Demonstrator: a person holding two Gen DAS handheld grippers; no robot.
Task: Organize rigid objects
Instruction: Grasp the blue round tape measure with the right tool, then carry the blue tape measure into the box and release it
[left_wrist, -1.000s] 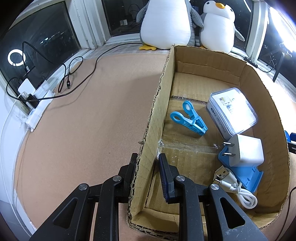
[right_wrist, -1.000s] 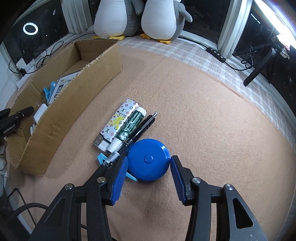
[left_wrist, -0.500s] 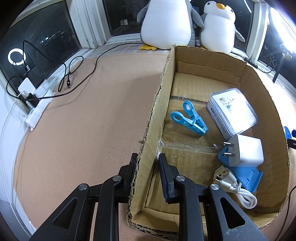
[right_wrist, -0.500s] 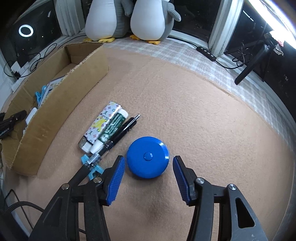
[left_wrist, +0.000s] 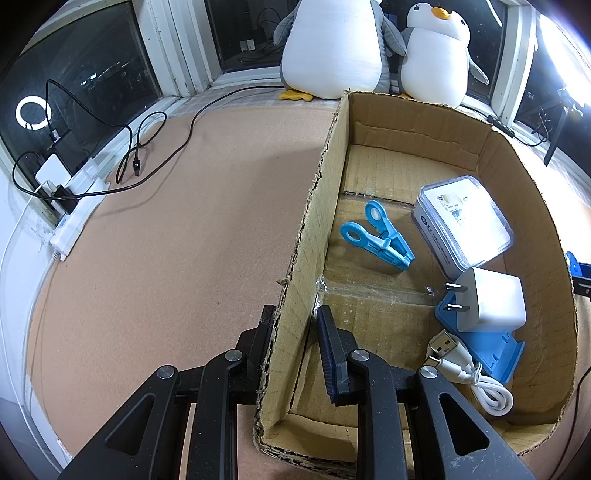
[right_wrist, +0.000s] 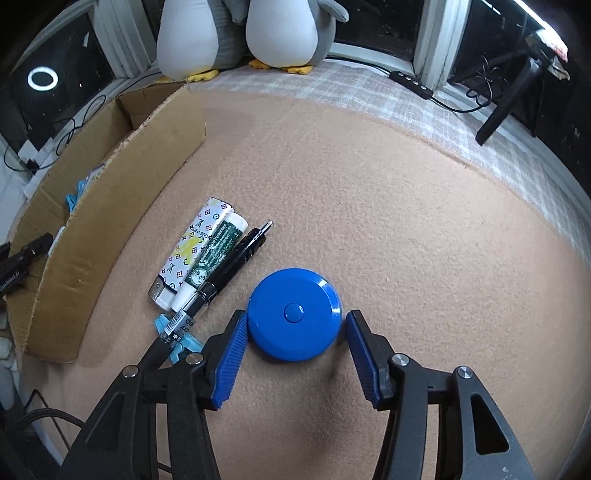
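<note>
L tool (left_wrist: 295, 325) pinches cardboard box (left_wrist: 314, 206) wall. R tool (right_wrist: 293, 350) closing round blue tape measure (right_wrist: 293, 314), beside box; right pad apart.

Both views are sharp and evenly lit, with strong fisheye bending and black vignetting at the rims. A ring light (left_wrist: 32, 112) reflects in dark glass far left of the fingers; a blown-out glare burns at upper right. Glare whitens the clear case (left_wrist: 463, 218) lid. Soft shadows pool beneath the fingers.
</note>
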